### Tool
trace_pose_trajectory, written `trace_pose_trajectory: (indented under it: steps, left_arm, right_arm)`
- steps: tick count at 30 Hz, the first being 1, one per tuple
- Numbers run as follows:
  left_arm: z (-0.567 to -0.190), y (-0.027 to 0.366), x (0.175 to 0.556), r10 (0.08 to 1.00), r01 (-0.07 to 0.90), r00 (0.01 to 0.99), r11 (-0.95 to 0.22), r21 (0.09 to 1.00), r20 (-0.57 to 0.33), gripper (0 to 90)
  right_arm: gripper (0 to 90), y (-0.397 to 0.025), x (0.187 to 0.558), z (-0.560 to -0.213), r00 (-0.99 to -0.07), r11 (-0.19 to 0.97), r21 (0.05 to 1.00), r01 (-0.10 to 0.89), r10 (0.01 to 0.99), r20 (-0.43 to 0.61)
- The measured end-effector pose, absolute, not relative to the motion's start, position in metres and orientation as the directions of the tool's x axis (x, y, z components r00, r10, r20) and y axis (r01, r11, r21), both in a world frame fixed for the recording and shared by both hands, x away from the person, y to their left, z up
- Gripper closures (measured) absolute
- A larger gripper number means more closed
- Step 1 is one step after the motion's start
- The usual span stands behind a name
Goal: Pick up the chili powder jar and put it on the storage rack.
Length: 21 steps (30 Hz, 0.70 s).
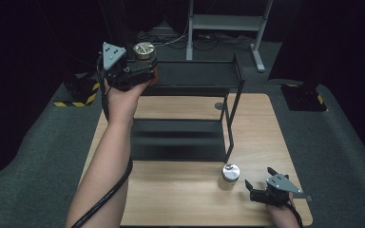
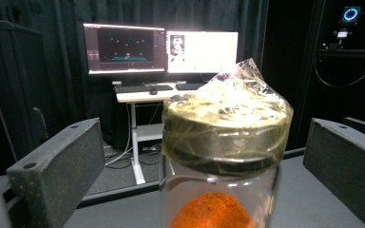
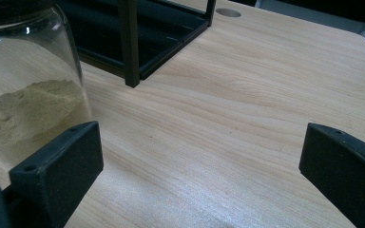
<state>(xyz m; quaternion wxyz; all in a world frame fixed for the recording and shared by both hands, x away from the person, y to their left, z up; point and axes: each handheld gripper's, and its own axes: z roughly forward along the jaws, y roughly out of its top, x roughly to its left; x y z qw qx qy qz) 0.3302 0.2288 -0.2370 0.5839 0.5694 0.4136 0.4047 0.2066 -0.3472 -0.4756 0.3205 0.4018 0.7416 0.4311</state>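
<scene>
At the far left corner of a black two-tier shelf (image 1: 190,76), the left gripper (image 1: 145,71) is raised level with the top tier, its fingers (image 2: 57,166) spread wide on either side of a glass jar (image 2: 221,156). The jar has a gold lid wrapped in clear film and orange powder inside; whether the fingers touch the glass cannot be told, though a clear gap shows at each side in the left gripper view. The jar's base is hidden, so whether it rests on the tier cannot be told either. Nearer the person, a second jar (image 1: 230,175) with a silver lid and pale greenish powder stands upright on the wooden bench (image 1: 180,199), just in front of the shelf's front right leg. To its right, the right gripper (image 1: 259,179) sits low at the bench's near right corner, its fingers (image 3: 59,164) spread and holding nothing, the left one just beside that jar.
</scene>
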Motion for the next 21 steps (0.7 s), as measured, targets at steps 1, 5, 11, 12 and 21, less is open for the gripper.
trace_pose_trajectory:
  steps: [1,5,11,12,21]
  left_arm:
    - [-0.237,0.229,0.329,0.944,-0.003,0.331,0.024,1.0,-0.021,0.4]
    - [-0.236,0.23,0.323,0.943,-0.006,0.334,0.013,1.0,-0.01,0.4]
    - [-0.236,0.231,0.312,0.94,-0.015,0.34,-0.002,1.0,0.007,0.4]
    - [-0.236,0.231,0.31,0.94,-0.013,0.34,-0.002,1.0,0.007,0.4]
    - [-0.236,0.228,0.287,0.937,-0.023,0.348,-0.015,1.0,0.022,0.3]
  right_arm:
    - [0.0,-0.347,0.207,-0.476,-0.472,0.306,0.897,0.319,0.872,-0.13]
    - [0.0,-0.347,0.206,-0.476,-0.471,0.307,0.897,0.318,0.873,-0.131]
    - [0.0,-0.346,0.206,-0.475,-0.471,0.307,0.896,0.321,0.872,-0.13]
    - [0.0,-0.347,0.207,-0.475,-0.472,0.308,0.896,0.32,0.872,-0.131]
    - [0.0,-0.347,0.207,-0.476,-0.474,0.31,0.896,0.318,0.87,-0.132]
